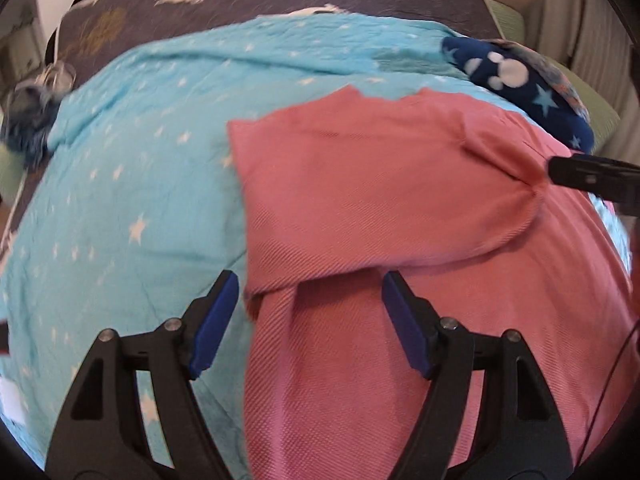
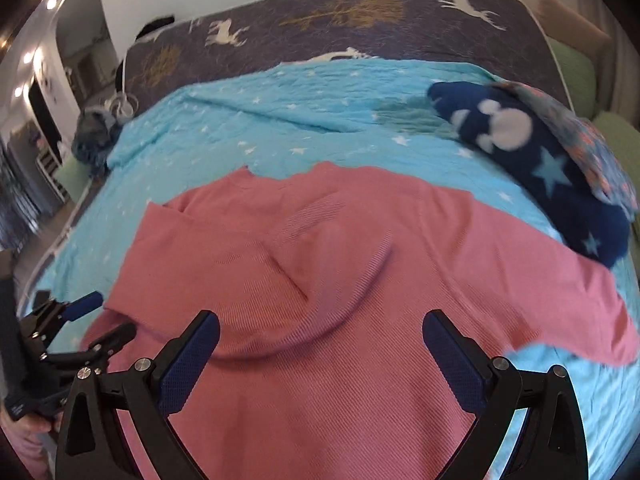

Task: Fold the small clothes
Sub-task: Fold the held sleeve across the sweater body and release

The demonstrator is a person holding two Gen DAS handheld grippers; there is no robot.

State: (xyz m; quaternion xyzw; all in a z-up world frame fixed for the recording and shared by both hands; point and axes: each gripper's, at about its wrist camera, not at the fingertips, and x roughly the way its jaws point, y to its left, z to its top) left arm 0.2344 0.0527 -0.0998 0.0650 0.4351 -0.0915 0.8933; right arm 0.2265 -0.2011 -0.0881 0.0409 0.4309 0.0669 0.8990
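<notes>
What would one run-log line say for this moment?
garment: pink top, part folded on blue star blanket | left claw: open above fold | right claw: open over top

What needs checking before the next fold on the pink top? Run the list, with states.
1. Left gripper open, nothing pinched: ok.
2. Right gripper open over the cloth: ok.
3. Left sleeve folded onto the pink top: ok.
4. Right sleeve folded in: not ok, it lies spread on the blue star sheet.
5. Navy star clothes clear of the top: cannot tell, their edges meet in the right wrist view.
6. Top's lower hem flat: cannot tell, out of view.
</notes>
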